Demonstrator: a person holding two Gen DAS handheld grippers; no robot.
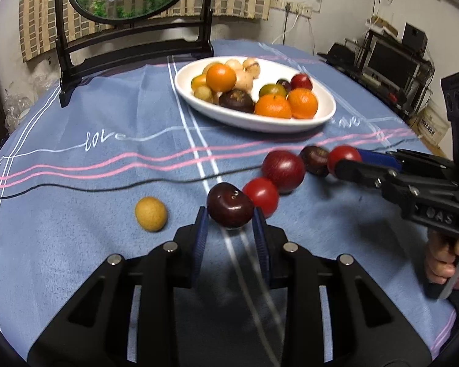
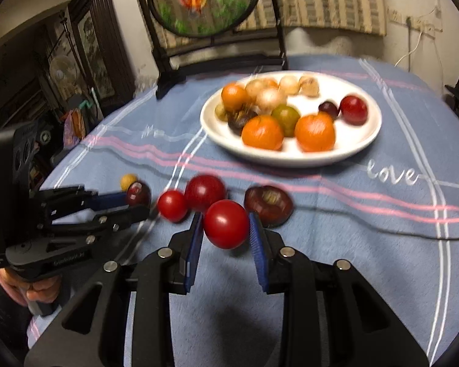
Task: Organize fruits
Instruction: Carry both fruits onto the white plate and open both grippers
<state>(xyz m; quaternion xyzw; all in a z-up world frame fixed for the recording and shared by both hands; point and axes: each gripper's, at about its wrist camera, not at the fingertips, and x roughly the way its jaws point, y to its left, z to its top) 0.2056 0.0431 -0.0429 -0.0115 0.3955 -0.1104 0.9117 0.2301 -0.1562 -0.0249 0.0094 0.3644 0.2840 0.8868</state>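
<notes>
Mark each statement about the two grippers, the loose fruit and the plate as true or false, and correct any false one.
1. The left gripper is shut on a dark plum. True.
2. The right gripper is empty. False: it grips a red tomato.
3. The white plate holds oranges. True.
4. The small yellow fruit lies on the plate. False: it lies on the blue tablecloth.

Black left tool (image 1: 229,223), blue ribbed pads (image 1: 201,229), silver screws
</notes>
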